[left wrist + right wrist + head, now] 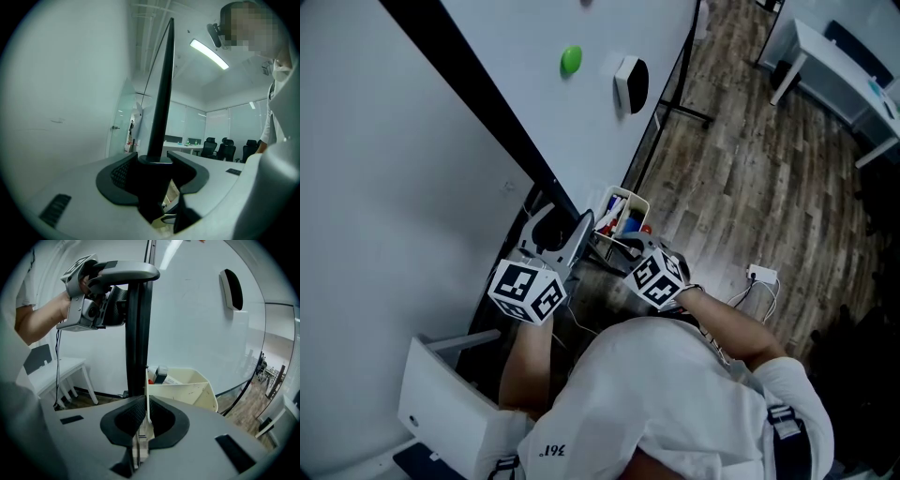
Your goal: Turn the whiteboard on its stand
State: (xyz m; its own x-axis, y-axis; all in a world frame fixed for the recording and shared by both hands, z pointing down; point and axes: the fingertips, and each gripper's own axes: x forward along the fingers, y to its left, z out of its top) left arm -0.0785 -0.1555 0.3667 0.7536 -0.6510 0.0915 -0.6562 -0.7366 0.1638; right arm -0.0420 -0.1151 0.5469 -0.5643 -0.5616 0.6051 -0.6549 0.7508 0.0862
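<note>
Left hand-held gripper (154, 171) is clenched on the whiteboard's black frame edge (161, 93). The dark bar stands upright between its jaws and runs up and away from them. In the head view this left hand-held gripper (565, 236) meets the frame edge (478, 103) at its lower end, with the white face of the whiteboard (581, 122) spreading away beyond and to its right.

Just to its right, the right hand-held gripper (614, 247) is closed on a thin cream wall of the marker tray (630, 198). In its own view the right hand-held gripper (143, 417) has its pads pressed on that wall. The rest of the tray (197, 391) lies just ahead and to the right, against the board. The frame edge (136, 338) rises directly in front of it, with the left hand-held gripper (123, 292) clamped on it higher up.

Farther up the board from both grippers sit a green magnet (571, 60) and an eraser (630, 82).

To the right of the right hand-held gripper the wooden floor (750, 169) is open. A cable (759, 277) lies near it, and a black stand leg (682, 111) and a white desk (825, 56) are well beyond. A small white worktop (441, 384) is close behind and left of the left hand-held gripper.
</note>
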